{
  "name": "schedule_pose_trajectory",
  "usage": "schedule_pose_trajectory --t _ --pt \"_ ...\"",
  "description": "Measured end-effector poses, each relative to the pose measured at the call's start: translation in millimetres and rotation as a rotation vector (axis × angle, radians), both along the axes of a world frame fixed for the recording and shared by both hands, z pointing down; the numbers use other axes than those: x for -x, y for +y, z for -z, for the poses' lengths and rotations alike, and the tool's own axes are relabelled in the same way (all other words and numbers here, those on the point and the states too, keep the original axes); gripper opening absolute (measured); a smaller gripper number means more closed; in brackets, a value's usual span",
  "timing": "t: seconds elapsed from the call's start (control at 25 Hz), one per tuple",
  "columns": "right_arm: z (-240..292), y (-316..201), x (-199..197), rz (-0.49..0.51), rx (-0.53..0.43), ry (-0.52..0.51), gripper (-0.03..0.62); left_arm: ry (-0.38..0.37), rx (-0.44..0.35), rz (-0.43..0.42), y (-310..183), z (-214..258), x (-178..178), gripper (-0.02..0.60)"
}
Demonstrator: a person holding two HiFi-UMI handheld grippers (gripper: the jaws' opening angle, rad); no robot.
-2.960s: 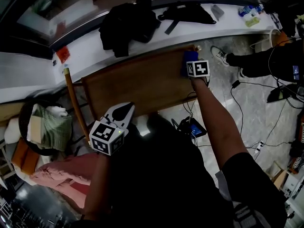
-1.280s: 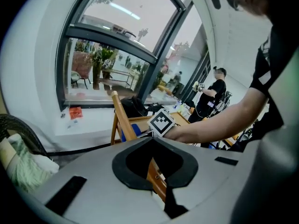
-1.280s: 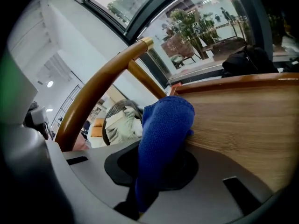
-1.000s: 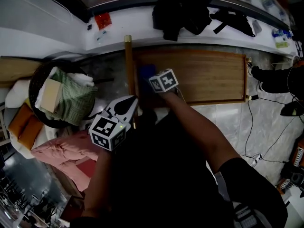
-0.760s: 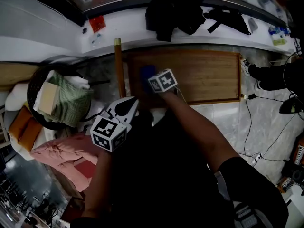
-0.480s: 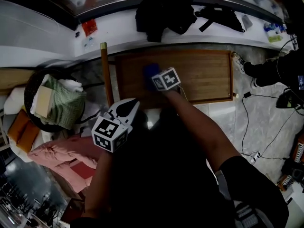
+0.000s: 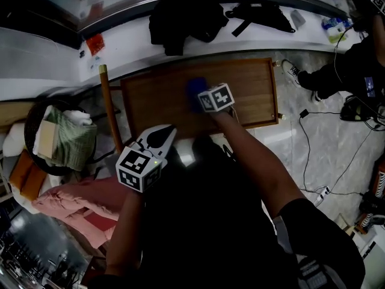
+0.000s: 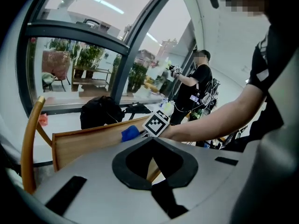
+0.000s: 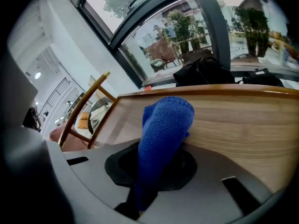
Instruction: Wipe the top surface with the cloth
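Cloth [image 9: 164, 125] — blue, bunched, w/ hemmed edge

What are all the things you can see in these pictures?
table top: one, brown wood, middle
cloth: one, blue, on the table top
backpack: one, black, white ledge behind the table
flat bag: one, black, same ledge, further right
basket: one, dark, floor at left, green fabric inside
pink fabric: one, lower left
chair frame: one, light wood, left of the table
other person: one, dark clothes, right edge
left gripper: one, grey, shut, empty, near the body
right gripper: one, grey, shut on the cloth
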State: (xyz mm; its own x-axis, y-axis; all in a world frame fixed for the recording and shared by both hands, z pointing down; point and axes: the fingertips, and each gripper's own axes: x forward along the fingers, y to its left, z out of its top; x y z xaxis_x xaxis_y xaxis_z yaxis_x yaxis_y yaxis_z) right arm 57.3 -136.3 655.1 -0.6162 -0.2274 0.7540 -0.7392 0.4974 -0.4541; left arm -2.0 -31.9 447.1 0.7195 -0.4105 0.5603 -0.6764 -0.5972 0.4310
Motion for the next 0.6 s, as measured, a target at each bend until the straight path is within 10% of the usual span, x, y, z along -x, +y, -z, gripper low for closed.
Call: schedule_pose_trajectory --t 0.6 --pt "6.2 -11.7 -186.6 -0.202 -0.041 0.125 0.055 0.031 -0.01 -0.114 -5.0 -2.9 -95.1 0.009"
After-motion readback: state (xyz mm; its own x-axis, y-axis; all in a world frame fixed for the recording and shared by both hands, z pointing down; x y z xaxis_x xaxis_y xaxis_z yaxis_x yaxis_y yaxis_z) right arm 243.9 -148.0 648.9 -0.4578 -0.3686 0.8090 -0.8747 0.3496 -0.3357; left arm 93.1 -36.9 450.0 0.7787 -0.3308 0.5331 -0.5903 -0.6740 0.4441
